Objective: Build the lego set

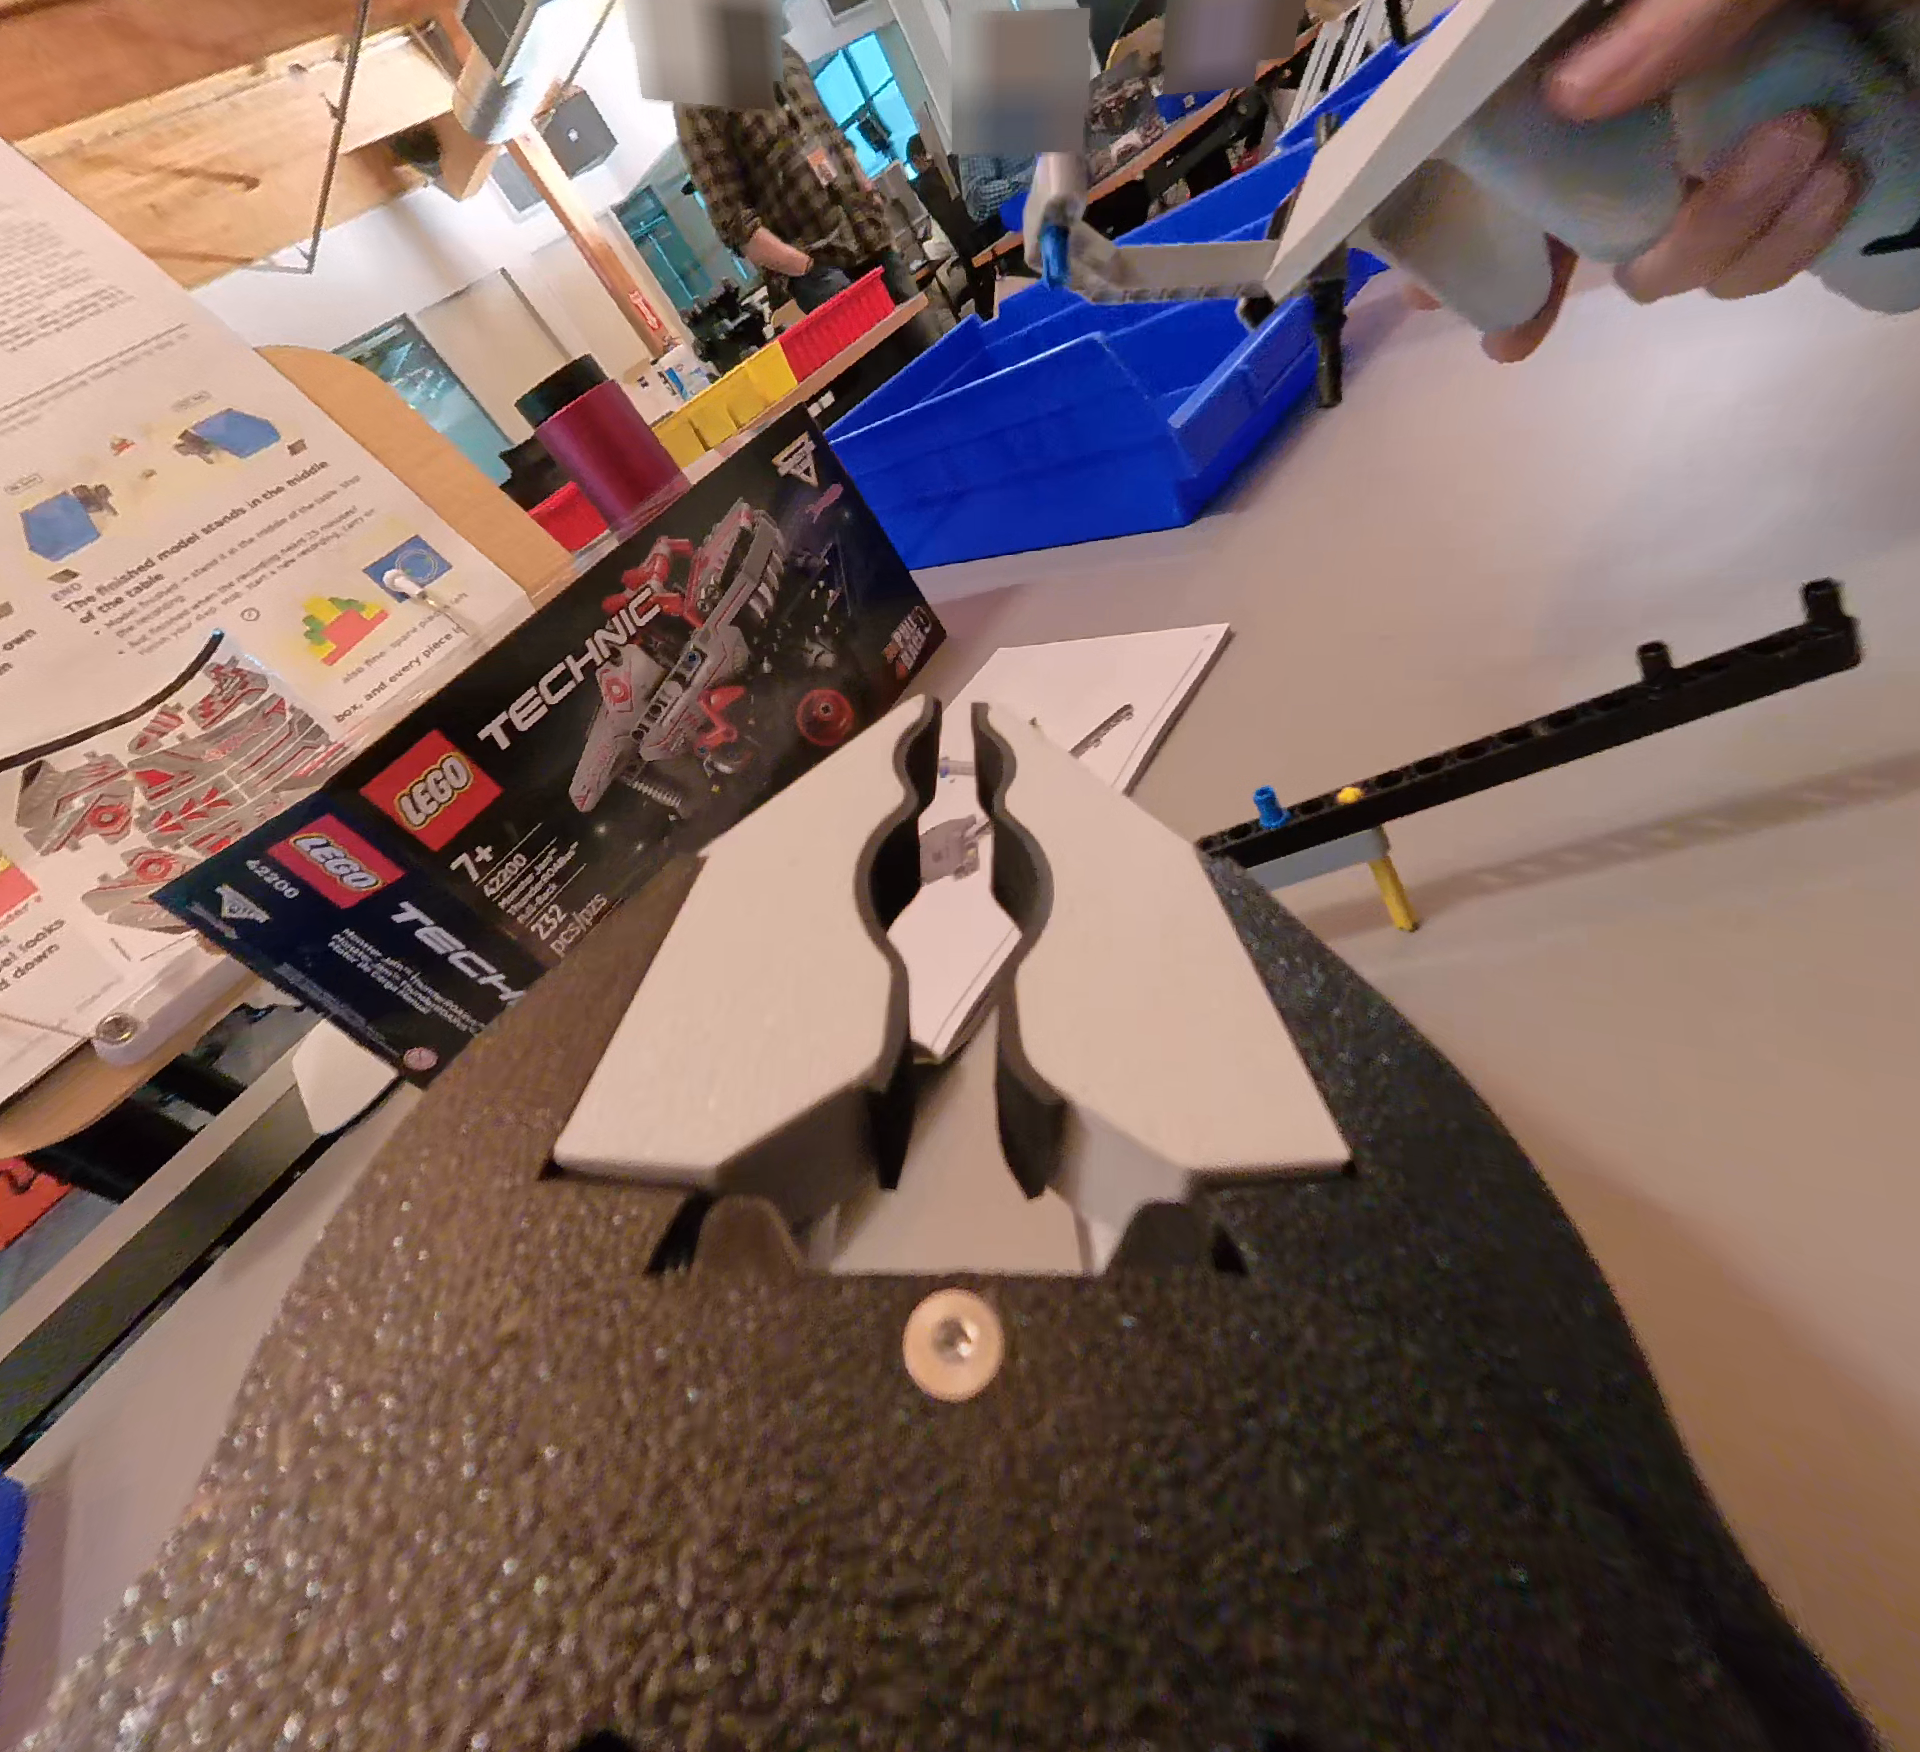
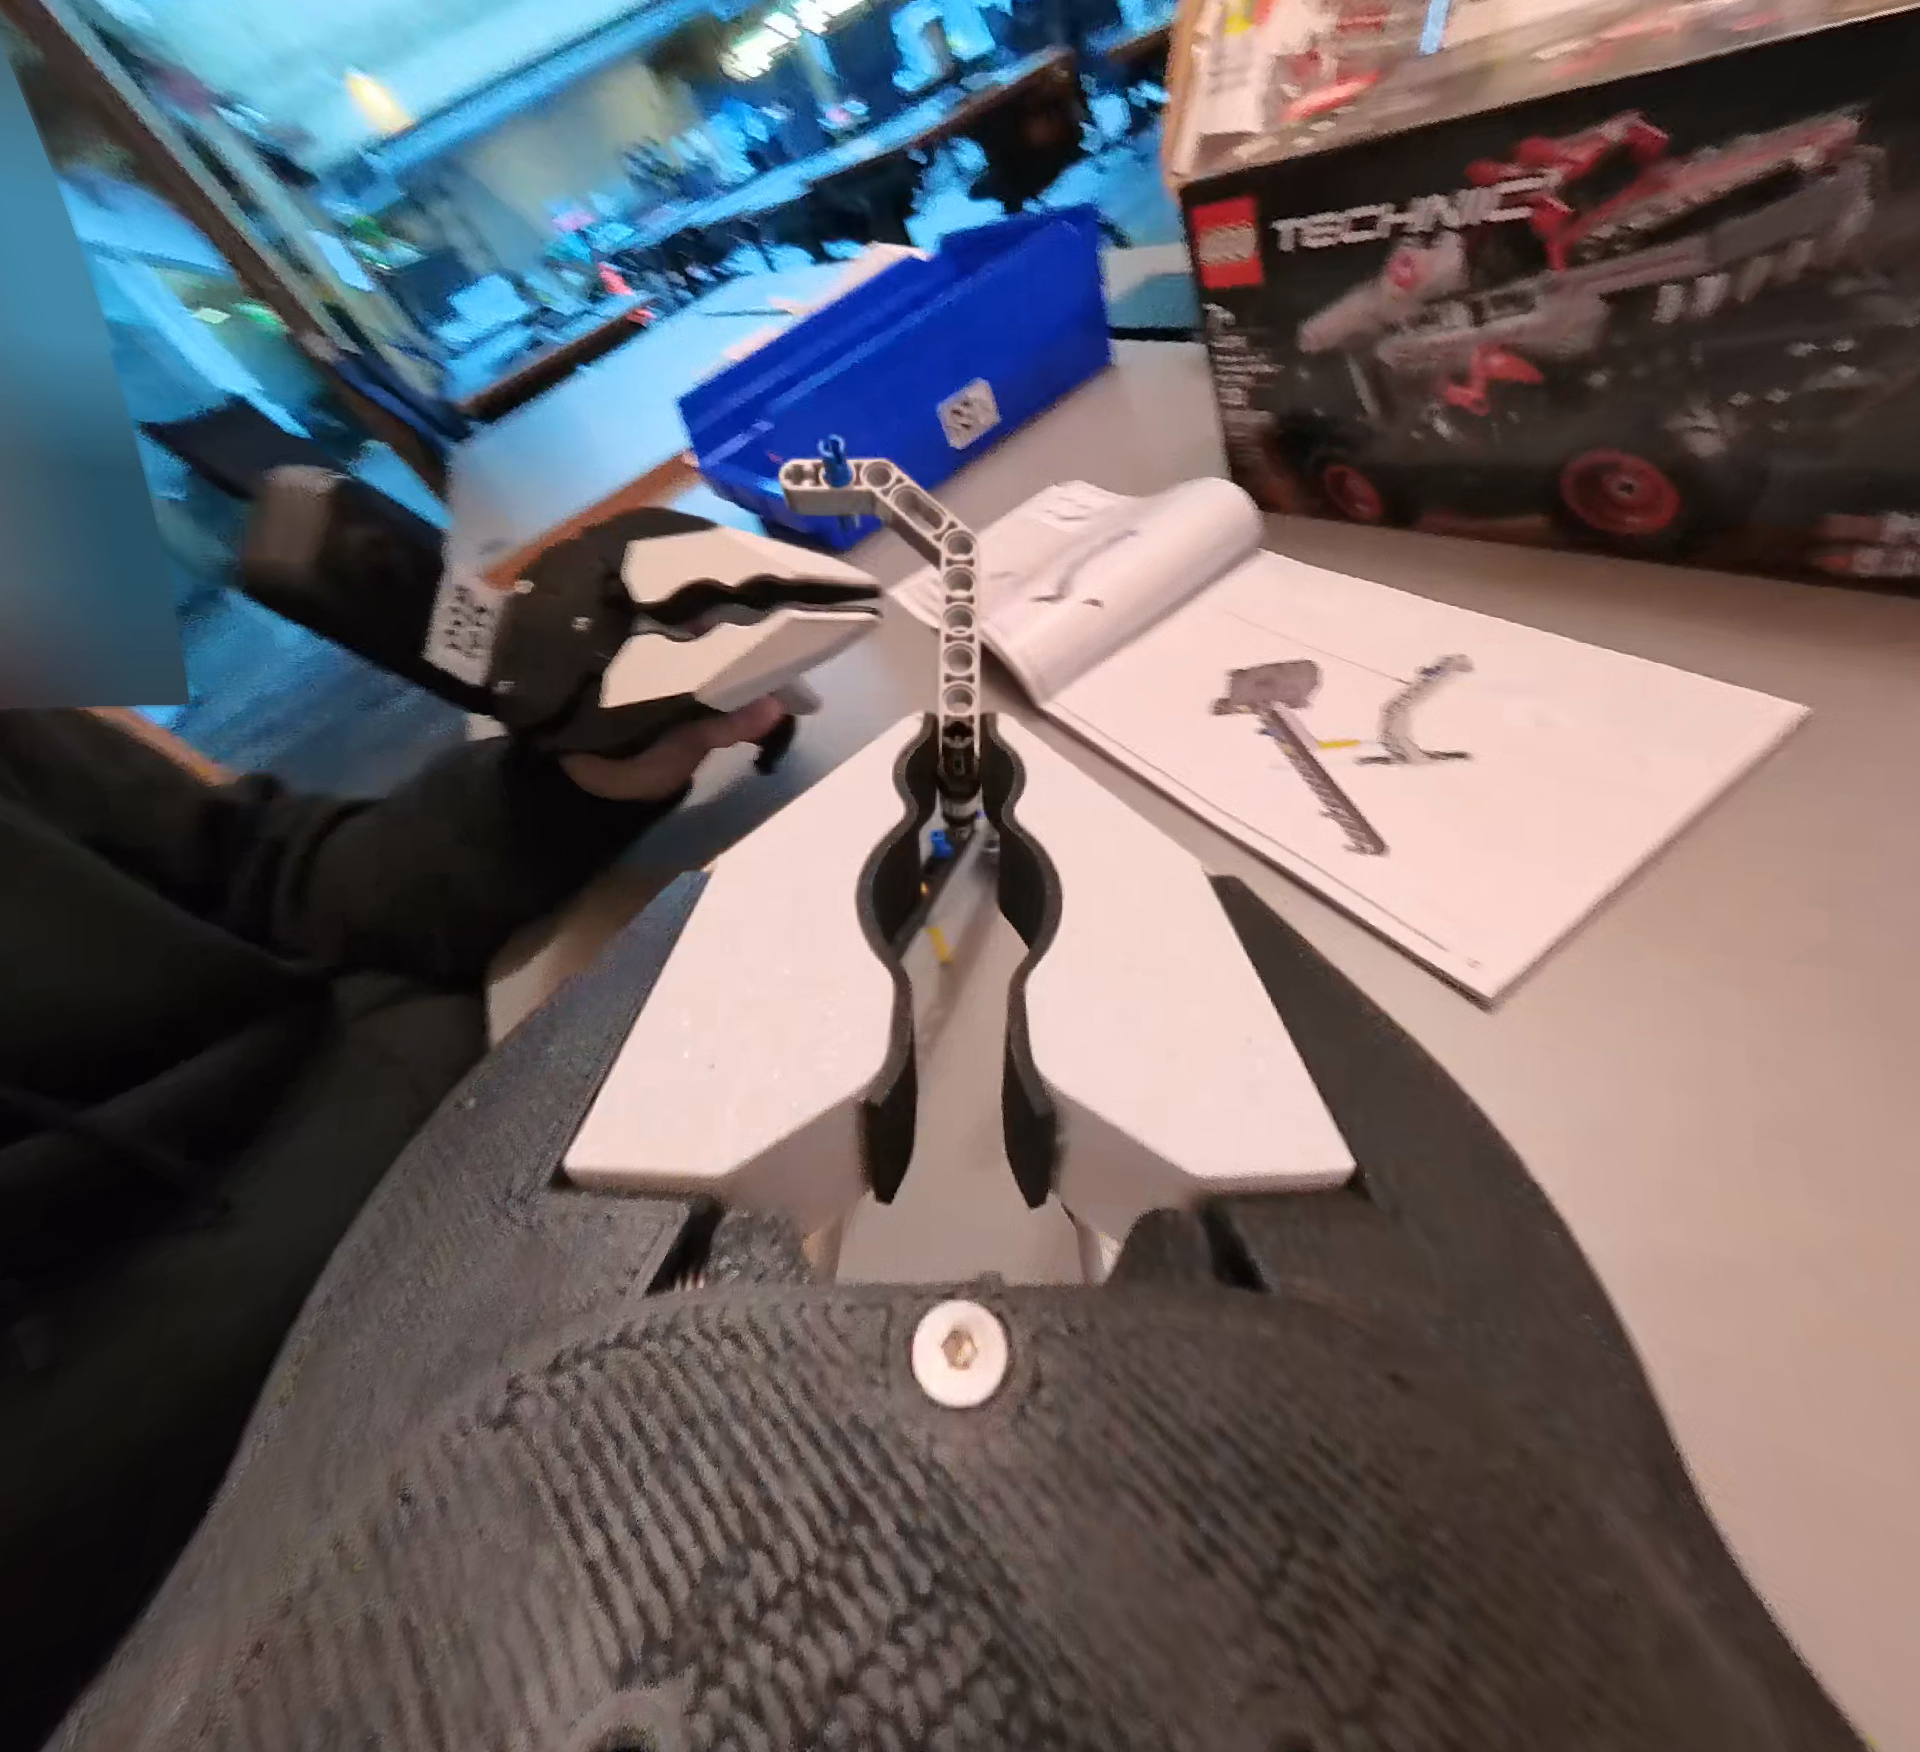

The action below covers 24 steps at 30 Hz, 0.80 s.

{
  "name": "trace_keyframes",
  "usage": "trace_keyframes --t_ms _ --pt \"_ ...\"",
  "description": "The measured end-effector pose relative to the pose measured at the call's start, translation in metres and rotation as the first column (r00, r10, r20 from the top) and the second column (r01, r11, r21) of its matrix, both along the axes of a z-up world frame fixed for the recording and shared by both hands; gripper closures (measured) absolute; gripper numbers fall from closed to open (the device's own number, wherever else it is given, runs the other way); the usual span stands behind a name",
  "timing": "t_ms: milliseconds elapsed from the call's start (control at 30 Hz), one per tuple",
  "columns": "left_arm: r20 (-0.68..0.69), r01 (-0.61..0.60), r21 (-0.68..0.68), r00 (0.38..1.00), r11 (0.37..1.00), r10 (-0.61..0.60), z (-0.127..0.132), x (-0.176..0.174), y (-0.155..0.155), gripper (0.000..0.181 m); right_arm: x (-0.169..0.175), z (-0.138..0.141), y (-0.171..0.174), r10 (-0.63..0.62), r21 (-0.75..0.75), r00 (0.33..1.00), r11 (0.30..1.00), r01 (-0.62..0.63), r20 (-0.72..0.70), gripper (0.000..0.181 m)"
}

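My right gripper (image 2: 958, 726) is shut on the lower end of a grey bent beam (image 2: 951, 601) and holds it upright above the table. A blue pin (image 2: 831, 455) sits in the beam's top end. The left wrist view shows that gripper (image 1: 1283, 274) at the upper right, in the air, with the beam (image 1: 1164, 263). My left gripper (image 1: 956, 715) is shut with nothing between its fingers; in the right wrist view it (image 2: 873, 601) points at the beam from the left, close to it. A long black beam assembly (image 1: 1558, 746) with a yellow axle (image 1: 1392, 892) lies on the table.
The open instruction booklet (image 2: 1351, 746) lies flat ahead, with a small grey piece (image 1: 951, 845) on it. The set's box (image 2: 1558, 352) stands behind it. Blue bins (image 1: 1039, 445) sit at the table's far side. Printed sheets (image 1: 156, 559) stand at the left. People stand in the background. Tip to tip, the grippers are about 11 centimetres apart.
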<state>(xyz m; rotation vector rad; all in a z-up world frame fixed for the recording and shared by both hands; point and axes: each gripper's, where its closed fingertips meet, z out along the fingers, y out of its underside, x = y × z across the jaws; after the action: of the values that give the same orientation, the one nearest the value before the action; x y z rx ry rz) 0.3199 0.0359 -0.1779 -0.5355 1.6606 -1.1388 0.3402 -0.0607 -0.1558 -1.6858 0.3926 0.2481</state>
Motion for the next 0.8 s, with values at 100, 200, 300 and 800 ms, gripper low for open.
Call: trace_keyframes --t_ms 100,200,300,800 --pt "0.012 0.031 -0.016 0.999 0.999 -0.031 0.004 -0.003 -0.004 0.176 -0.003 0.006 -0.002 0.032 0.067 0.999 0.997 -0.031 -0.017 0.177" --pt "0.019 0.045 -0.048 0.999 0.998 -0.045 0.008 -0.005 -0.004 0.176 -0.006 0.009 -0.001 0.051 0.076 0.999 0.996 -0.052 0.01 0.177" --pt "0.04 0.025 -0.063 0.999 0.998 -0.022 0.013 -0.005 0.0 0.178 0.001 0.011 -0.002 -0.004 0.069 0.999 0.998 0.0 0.052 0.177" --pt "0.041 -0.048 -0.07 0.998 0.996 0.051 0.012 0.0 0.014 0.18 0.039 0.02 -0.013 -0.253 0.106 0.966 0.963 0.247 0.054 0.177"
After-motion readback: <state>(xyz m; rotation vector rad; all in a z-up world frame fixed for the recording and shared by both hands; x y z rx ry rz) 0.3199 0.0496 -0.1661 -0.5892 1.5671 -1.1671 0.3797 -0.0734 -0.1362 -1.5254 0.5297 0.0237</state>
